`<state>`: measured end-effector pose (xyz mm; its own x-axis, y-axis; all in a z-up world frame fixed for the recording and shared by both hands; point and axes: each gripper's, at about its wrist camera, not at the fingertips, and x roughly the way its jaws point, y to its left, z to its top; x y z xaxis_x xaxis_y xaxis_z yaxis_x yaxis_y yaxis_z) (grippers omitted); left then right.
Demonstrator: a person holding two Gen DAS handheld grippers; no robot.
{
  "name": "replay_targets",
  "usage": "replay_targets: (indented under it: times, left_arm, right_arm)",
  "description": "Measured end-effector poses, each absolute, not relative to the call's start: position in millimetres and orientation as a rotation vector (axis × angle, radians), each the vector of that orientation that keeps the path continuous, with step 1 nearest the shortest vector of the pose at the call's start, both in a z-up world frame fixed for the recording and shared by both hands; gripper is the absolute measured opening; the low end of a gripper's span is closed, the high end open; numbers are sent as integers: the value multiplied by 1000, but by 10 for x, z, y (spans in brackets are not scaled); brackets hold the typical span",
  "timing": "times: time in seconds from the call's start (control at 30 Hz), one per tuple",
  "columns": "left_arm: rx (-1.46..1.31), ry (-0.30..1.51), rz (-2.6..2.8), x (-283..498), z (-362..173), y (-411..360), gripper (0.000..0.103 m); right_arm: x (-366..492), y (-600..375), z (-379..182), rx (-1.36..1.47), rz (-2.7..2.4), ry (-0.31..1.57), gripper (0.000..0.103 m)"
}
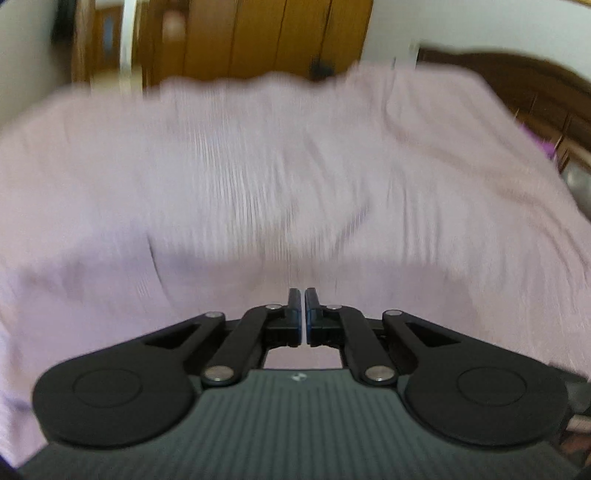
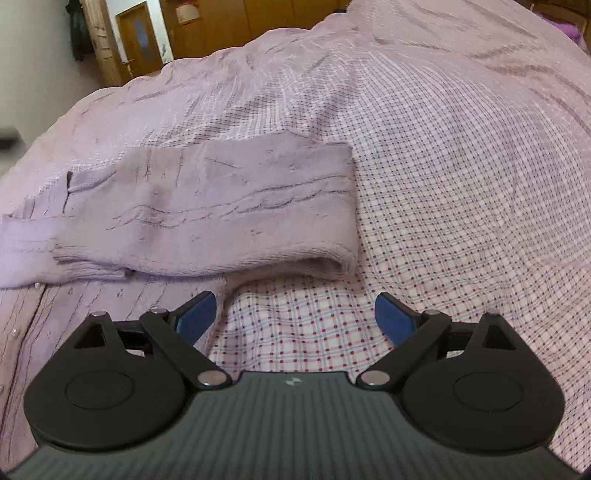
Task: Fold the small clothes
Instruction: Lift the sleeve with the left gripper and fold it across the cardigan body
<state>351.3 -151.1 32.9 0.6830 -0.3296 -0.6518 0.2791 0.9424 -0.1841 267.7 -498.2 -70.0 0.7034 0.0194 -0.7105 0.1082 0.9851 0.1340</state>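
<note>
- The left wrist view is smeared by motion blur: the bedspread reads only as pale pink streaks, and no garment can be picked out there.
- In that view a wardrobe stands beyond the far edge of the bed, and a dark headboard curves at far right, both soft.
- The right wrist view is sharp. The shirt is cut off at the left frame edge, so its full extent is hidden.
- The shirt's folded part lies as a long band with its long axis running left to right, its rounded folded end pointing right and ending near the middle of the view.
- More of the shirt, with small buttons, spreads near left and passes under the gripper's left finger.
- It lies on the checked bedspread, which is bare to the right.
- The left gripper has its fingers pressed together with only a hairline slit and nothing seen between them; it points across the bed.
- The right gripper is spread wide, blue pads apart, hovering just near of the shirt's folded end, angled down at the bed.
</note>
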Motion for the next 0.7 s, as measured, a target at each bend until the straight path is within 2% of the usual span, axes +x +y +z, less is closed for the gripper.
replay_targets:
  times: [0.03,0.1,0.13,0.3,0.37,0.4,0.57,0.7]
  left_arm:
    - [-76,795,-343,3579,163,-1509,27]
    - [-90,847,-323,3645,-119,-1473,47]
    - [-104,870,-310,3686,-226,-1460,48]
    - [-238,867,-313,3737,-471,-1292,46]
    - [-211,842,-301,3726,-448,-1339,14]
    - [-196,838,-304,3729,-435,-1358,11]
    - [-222,787,-328,3652,-217,-1309,10]
    - [-194,704,-362,3557,253,-1398,10]
  right_arm:
    - [2676,-4985,-693,174,-43,786,96]
    - [2670,-4967,-682,167,-33,782,97]
    - [2674,-4958,-685,162,-32,783,96]
    - [2691,-4950,-716,138,-27,796,96]
    - [2700,-4960,-731,134,-31,800,96]
    - [2705,-4966,-736,135,-34,803,96]
    - [2718,-4961,-701,137,-35,790,96]
    - [2695,-4918,-654,132,-20,776,97]
